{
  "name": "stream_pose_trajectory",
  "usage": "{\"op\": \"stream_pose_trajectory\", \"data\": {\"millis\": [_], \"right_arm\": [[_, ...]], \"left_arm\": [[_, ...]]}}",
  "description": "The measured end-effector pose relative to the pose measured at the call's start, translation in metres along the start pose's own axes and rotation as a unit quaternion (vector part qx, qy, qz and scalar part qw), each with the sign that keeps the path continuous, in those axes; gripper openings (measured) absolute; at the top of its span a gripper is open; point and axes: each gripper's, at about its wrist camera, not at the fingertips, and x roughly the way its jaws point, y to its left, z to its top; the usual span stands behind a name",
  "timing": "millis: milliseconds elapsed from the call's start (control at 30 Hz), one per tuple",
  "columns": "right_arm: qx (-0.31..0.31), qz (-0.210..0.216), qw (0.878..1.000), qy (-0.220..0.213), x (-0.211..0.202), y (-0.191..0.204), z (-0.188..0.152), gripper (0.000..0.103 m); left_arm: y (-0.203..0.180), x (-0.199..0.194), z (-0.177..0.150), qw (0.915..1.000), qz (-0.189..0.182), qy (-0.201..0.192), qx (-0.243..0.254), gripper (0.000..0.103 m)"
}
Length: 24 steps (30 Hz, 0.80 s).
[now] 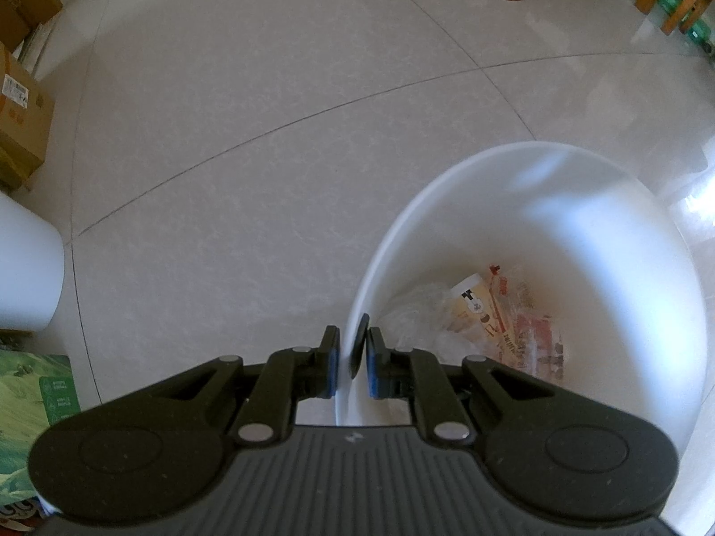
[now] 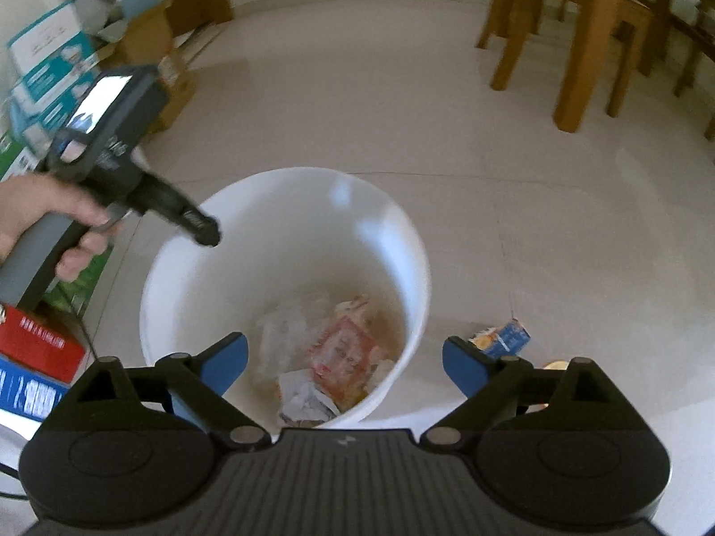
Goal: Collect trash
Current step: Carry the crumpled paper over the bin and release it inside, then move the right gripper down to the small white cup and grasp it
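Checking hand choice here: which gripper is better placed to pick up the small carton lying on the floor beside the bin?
Right gripper: open, empty, the carton close by. The left gripper is clamped on the bin's rim.

Both grippers are black plastic with blue pads on the fingertips. The left gripper and right gripper show silver pivot pins, round hubs and a ribbed grey base. At the right-wrist view's left edge, a hand wraps a grey handle.

The left claw, gripped by the person's left hand and angled steeply downward, is pinched tight on a thin white rim, while the right claw stands wide apart with nothing between its blue pads.
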Motion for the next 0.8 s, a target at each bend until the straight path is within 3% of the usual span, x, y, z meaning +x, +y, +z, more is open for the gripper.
{"op": "stream_pose_trajectory", "data": {"millis": [333, 700, 800], "right_arm": [[0.105, -0.029, 0.994, -0.021, -0.007, -0.056, -0.014, 0.098], [0.23, -0.07, 0.97, -0.044, 0.002, -0.135, -0.063, 0.098], [0.247, -0.098, 0.963, -0.042, 0.015, -0.151, -0.081, 0.098]], "left_arm": [[-0.001, 0.0, 0.0, 1.0, 0.001, -0.001, 0.002, 0.01], [0.0, 0.0, 0.0, 1.0, 0.002, -0.001, 0.001, 0.011], [-0.002, 0.0, -0.001, 1.0, 0.004, -0.002, 0.004, 0.011]]}}
